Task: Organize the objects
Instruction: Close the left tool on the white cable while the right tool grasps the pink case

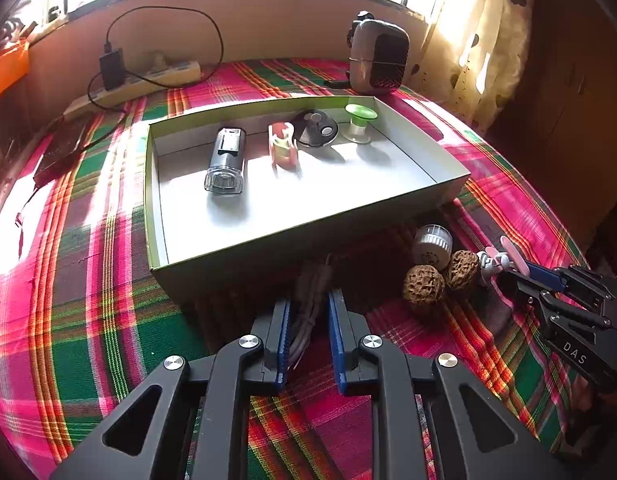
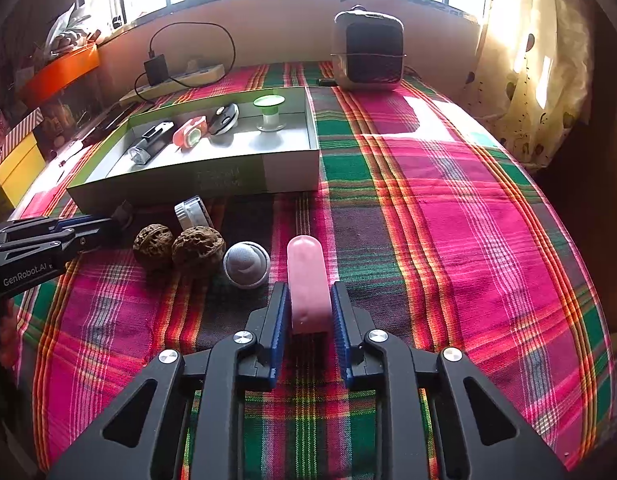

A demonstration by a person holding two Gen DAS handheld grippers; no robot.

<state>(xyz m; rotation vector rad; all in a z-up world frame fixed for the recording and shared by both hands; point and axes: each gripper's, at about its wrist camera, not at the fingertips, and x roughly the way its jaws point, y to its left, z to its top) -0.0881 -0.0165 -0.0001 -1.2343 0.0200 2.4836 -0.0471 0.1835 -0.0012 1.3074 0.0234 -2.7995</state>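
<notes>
Tool pair over plaid-cloth worktop [image 2: 448, 200], both low. Right tool [image 2: 309, 300]: blue pads narrowed onto a pink rounded oblong handle [image 2: 308, 280], which pokes forward past the fingertips (the left wrist view shows it belongs to a small figurine-like toy [image 1: 494, 262]). Left tool [image 1: 308, 312]: pads narrow, flanking a bundled grey-white cable [image 1: 308, 312] lying on the cloth just before the box wall; contact with the pads cannot be told.

Near the right tool: grey-and-white ball [image 2: 246, 264], two brown wrinkled walnuts [image 2: 198, 246] touching side by side, then a white ribbed-cap jar [image 2: 192, 212] on its side.

Shallow green-walled cardboard box [image 1: 308, 232] beyond, holding in a row: black bike-style lamp [image 1: 225, 160], red-and-green toy [image 1: 283, 146], dark round disc [image 1: 314, 128], green-topped clear spool [image 1: 360, 122]. Grey-black speaker-like box [image 2: 368, 54] stands at the far edge.
</notes>
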